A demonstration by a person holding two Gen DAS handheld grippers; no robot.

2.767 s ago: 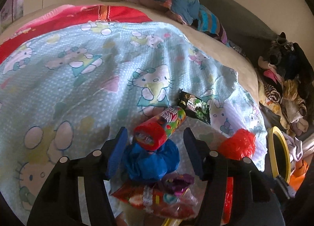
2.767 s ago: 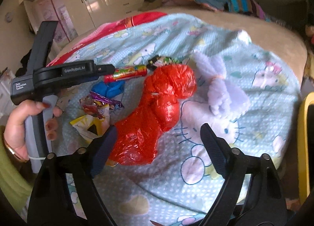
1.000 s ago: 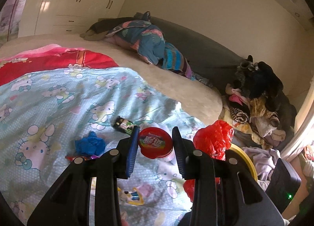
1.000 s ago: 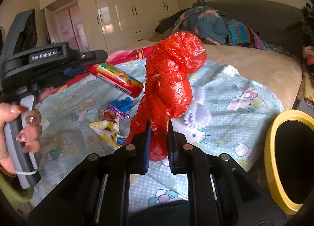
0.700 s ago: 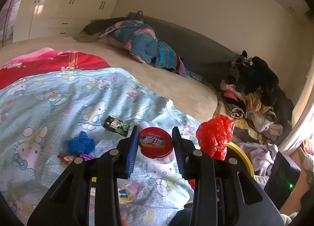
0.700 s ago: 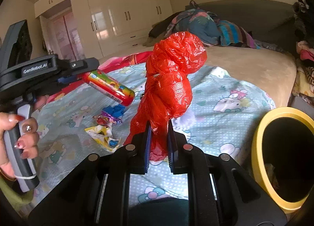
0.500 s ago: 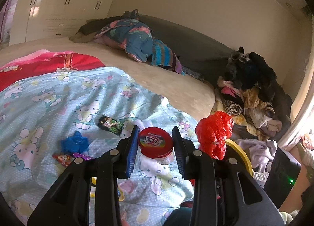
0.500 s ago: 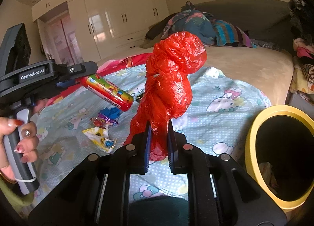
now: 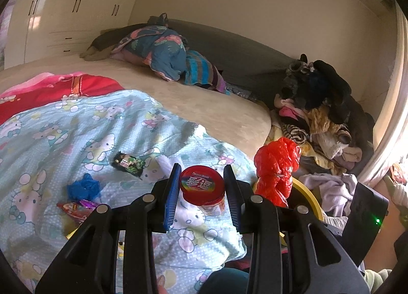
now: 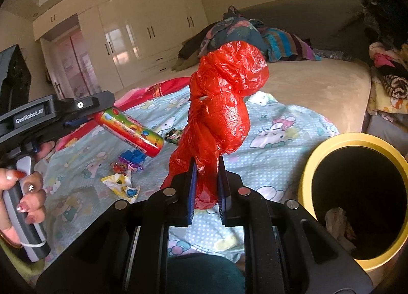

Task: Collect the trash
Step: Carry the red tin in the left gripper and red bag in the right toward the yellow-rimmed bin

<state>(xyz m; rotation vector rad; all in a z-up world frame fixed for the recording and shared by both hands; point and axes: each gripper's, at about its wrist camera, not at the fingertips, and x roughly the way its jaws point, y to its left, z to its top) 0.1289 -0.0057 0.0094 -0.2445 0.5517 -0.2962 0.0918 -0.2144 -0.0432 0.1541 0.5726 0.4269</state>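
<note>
Grippers both loaded: L gripper (image 9: 201,192) clamps candy tube (image 9: 202,187), R gripper (image 10: 206,187) pinches red bag (image 10: 221,105) upright; held aloft near yellow-rimmed bin (image 10: 316,156), prob. for drop-off.

Yellow-rimmed bin (image 9: 309,195) mostly hidden behind left gripper (image 9: 201,192), bin's dark inside unreadable, candy tube's (image 9: 202,187) body hidden behind lid

Crinkled glossy plastic bag (image 10: 224,105); printed cloth bedsheet (image 9: 76,125), seemingly matt.
</note>
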